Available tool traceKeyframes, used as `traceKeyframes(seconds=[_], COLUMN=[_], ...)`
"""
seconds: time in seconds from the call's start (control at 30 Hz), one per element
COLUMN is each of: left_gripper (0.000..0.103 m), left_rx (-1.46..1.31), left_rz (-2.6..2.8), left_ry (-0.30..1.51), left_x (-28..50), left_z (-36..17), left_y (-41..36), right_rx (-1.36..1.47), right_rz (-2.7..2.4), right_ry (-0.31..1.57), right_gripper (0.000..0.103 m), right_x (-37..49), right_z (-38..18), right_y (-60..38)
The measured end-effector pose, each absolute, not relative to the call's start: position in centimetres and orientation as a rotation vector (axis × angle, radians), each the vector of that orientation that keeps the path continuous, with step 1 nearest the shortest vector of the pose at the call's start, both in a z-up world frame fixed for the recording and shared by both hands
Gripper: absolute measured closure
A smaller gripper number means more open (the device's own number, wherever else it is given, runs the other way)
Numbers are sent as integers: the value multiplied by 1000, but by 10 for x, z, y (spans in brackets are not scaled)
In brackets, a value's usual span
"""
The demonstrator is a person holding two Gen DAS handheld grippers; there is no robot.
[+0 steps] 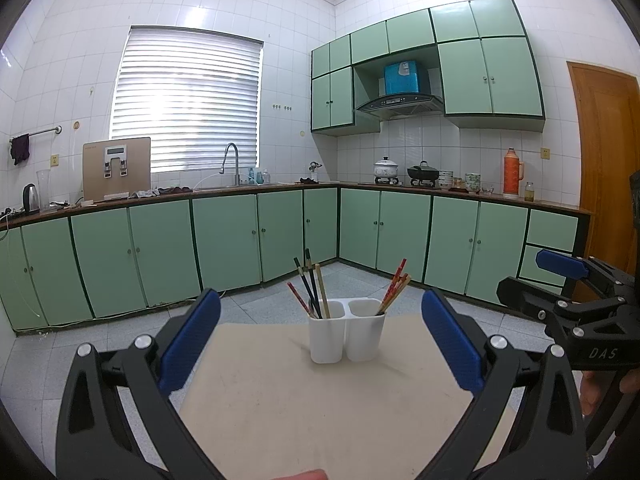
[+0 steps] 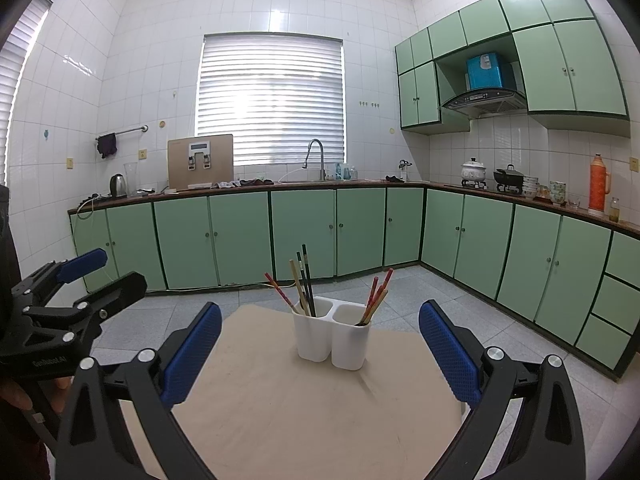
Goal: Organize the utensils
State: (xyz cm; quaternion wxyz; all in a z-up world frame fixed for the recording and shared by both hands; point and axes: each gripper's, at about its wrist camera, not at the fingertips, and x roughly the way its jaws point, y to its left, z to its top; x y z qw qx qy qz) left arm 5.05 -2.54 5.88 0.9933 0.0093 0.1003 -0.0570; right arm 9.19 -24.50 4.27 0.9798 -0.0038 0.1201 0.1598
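A white two-compartment utensil holder [image 1: 346, 330] [image 2: 331, 334] stands on a beige table [image 1: 304, 404] [image 2: 304, 408]. Its left compartment holds several chopsticks [image 1: 310, 288] [image 2: 301, 284], dark, tan and red. Its right compartment holds red and tan chopsticks [image 1: 395, 288] [image 2: 374, 298]. My left gripper [image 1: 320, 344] is open and empty, held back from the holder. My right gripper [image 2: 320, 348] is open and empty, also short of the holder. Each gripper shows at the edge of the other's view, the right one [image 1: 536, 276] and the left one [image 2: 112, 274].
Green base cabinets [image 1: 224, 240] [image 2: 304, 232] line the walls beyond a tiled floor [image 1: 368, 280]. The counter [image 1: 256, 189] carries a sink tap, kettle, pots, bowls and an orange thermos [image 1: 513, 174]. A wooden door [image 1: 608, 152] stands at the right.
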Motion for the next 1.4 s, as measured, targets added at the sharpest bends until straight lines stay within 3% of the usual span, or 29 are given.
traceKeyframes(seconds=[1.4], left_gripper=[5], left_rx=[18], left_rz=[-108], left_ry=[209], left_x=[53], left_z=[57], left_y=[-25], right_rx=[-12], right_rz=[320], right_ry=[253], right_gripper=[6], right_x=[96], right_z=[35], right_y=[-244])
